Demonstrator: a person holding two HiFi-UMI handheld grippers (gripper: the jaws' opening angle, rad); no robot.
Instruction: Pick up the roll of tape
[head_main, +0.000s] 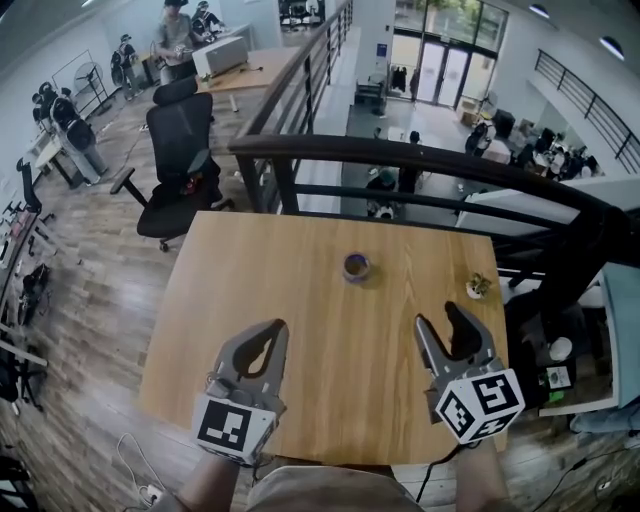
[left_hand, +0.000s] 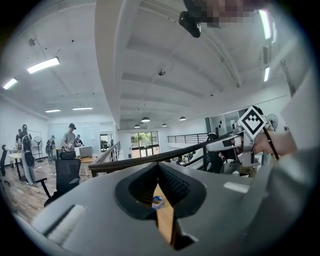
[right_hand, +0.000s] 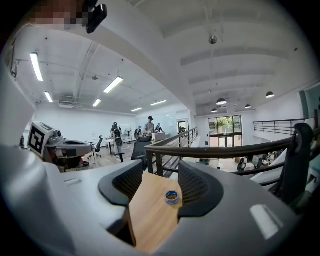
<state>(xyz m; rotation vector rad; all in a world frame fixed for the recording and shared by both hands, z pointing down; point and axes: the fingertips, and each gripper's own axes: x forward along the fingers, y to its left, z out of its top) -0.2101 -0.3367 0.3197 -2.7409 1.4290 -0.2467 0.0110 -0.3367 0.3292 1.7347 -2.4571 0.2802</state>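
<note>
Roll of tape (head_main: 357, 266) noted flat on tabletop (head_main: 250, 300), well apart from both grippers. Left gripper (head_main: 276, 327) jaws pressed together, right gripper (head_main: 437, 316) jaws parted, nothing held. Roll judged light, stiff; grip advised across outer wall

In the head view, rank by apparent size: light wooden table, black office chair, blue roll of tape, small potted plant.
Largest: light wooden table
Then: black office chair
Smallest, alike, unranked: blue roll of tape, small potted plant

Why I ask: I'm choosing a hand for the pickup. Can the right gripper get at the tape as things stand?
Probably yes. The right gripper is open, and the tape lies on the table ahead of it, with nothing between them.
</note>
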